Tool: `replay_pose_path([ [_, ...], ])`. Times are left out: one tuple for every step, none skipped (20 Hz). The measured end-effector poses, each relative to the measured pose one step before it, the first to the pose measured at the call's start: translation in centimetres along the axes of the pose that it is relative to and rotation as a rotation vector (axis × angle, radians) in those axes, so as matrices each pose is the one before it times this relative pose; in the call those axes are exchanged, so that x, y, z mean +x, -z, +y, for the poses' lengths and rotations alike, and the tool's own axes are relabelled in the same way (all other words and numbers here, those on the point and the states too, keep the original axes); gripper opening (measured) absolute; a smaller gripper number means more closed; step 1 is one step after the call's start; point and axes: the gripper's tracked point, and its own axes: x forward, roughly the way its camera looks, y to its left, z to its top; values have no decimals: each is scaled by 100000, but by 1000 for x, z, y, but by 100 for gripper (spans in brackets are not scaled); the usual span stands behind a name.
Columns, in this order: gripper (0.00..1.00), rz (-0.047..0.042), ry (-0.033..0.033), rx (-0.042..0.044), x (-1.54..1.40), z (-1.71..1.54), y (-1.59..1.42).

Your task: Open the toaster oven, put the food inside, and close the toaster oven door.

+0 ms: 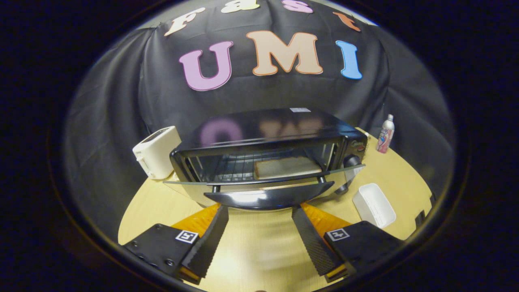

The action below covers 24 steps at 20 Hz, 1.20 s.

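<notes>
A black toaster oven (275, 134) stands on the round wooden table (401, 178), its glass door (263, 182) swung down flat. A slice of toast (286, 167) lies on the wire rack inside, toward the right. The door's curved handle (269, 198) sits just ahead of my fingertips. My gripper (259, 213) is open, with nothing between its fingers, which point at the handle from just below it.
A white pop-up toaster (156, 152) stands left of the oven. Right of my fingers lies an empty white rectangular tray (374, 205). A small bottle (385, 134) stands at the table's far right edge. Black cloth hangs behind.
</notes>
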Motion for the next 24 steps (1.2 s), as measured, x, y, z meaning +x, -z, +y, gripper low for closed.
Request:
replay_pose_path([
  [99,-1017,-430,52,413,149,-646],
  [99,-829,-406,-110,362,111,-646],
  [99,-763,-726,-33,291,180,-639],
  [100,-1011,-466,394,466,44,-618],
  [100,-1204,-204,629,343,9,-689],
  [100,-1347,-49,1137,392,-37,-659],
  [100,1948,-1707,670,427,240,539],
  [100,1008,-519,-744,-16,201,149],
  [100,383,598,-1744,166,-228,147],
  [100,-249,243,-1367,-135,-122,34],
  [100,-529,426,-847,-163,-185,-8],
  [100,-597,-198,-350,-259,-108,-73],
  [100,-231,-365,-125,-250,-61,3],
  [100,-420,-642,-326,-465,-130,-116],
  [100,-990,-696,-359,-584,-123,-264],
  [100,-1609,-759,31,-682,-106,-486],
  [100,-2125,-943,853,-755,-20,-581],
  [100,-2437,-1048,1415,-793,17,-945],
  [100,-2519,-892,1178,-703,-41,-1123],
  [100,-2545,24,441,-664,-193,-1397],
  [100,-2467,926,-283,-608,-328,-1560],
  [100,-1956,1119,-572,-475,-333,-1647],
  [100,-1393,509,-723,-357,-184,-1525],
  [100,-745,1334,-772,-197,-430,-1410],
])
